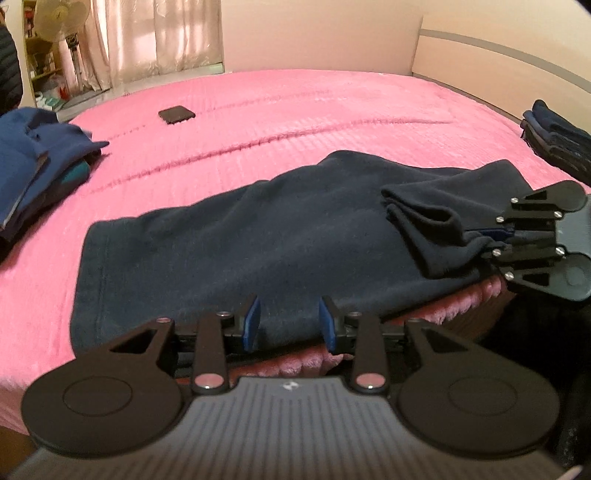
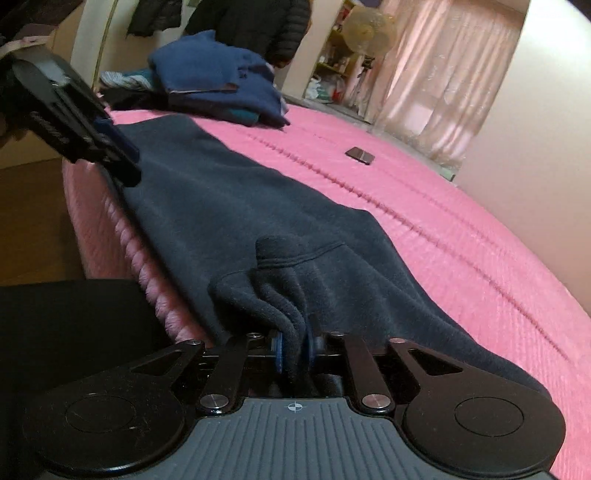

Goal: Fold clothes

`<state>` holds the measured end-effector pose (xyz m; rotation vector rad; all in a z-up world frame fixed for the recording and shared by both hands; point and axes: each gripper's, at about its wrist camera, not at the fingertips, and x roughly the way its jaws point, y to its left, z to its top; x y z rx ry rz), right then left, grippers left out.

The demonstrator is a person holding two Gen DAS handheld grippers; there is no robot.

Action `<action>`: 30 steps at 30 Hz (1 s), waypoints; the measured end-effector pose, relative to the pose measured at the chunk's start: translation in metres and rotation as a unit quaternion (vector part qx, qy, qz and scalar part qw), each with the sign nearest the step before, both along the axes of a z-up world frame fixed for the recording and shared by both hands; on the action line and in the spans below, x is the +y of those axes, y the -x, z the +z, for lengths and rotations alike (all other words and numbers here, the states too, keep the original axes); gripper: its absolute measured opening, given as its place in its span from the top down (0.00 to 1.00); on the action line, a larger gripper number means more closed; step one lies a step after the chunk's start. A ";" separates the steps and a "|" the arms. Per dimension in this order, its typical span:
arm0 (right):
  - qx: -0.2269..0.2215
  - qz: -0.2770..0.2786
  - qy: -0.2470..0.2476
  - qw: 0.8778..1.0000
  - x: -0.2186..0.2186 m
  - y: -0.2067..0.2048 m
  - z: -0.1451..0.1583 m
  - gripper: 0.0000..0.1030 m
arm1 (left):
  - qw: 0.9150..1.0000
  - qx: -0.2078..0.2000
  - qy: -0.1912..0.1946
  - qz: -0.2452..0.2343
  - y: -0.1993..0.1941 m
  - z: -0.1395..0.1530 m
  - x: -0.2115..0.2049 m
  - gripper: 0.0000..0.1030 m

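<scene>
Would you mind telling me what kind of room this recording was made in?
Most likely a bedroom at home: a wide bed under a pink blanket with a headboard, curtains over a window, and a standing fan in the corner.

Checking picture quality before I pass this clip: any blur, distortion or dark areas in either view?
Left wrist view: strong fisheye bending of the pink bed, dark corners, the dark garment fairly sharp, window curtain washed out. Right wrist view: same bending, tilted horizon, the left gripper slightly blurred, floor side in deep shadow, the right gripper sharp.
</scene>
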<state>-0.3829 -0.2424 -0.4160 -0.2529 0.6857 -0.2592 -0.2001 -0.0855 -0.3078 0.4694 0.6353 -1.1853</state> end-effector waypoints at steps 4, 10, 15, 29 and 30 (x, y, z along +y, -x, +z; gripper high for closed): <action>-0.001 0.024 -0.019 1.000 0.014 0.009 0.002 0.46 | 0.999 0.021 0.021 -0.015 0.004 0.003 -0.012 0.71; -0.039 -0.007 -0.098 0.994 -0.005 0.032 0.015 0.46 | 0.992 0.087 0.066 -0.055 0.018 0.014 -0.048 0.71; -0.045 -0.072 -0.163 0.983 -0.038 0.047 0.008 0.46 | 0.979 0.153 0.093 -0.101 0.029 0.012 -0.092 0.71; -0.182 -0.326 -0.286 0.883 -0.132 0.170 0.020 0.46 | 0.992 0.041 0.023 -0.113 0.057 0.005 -0.098 0.72; -0.191 -0.333 -0.310 0.870 -0.137 0.176 0.015 0.46 | 0.991 0.035 0.035 -0.125 0.063 0.007 -0.097 0.72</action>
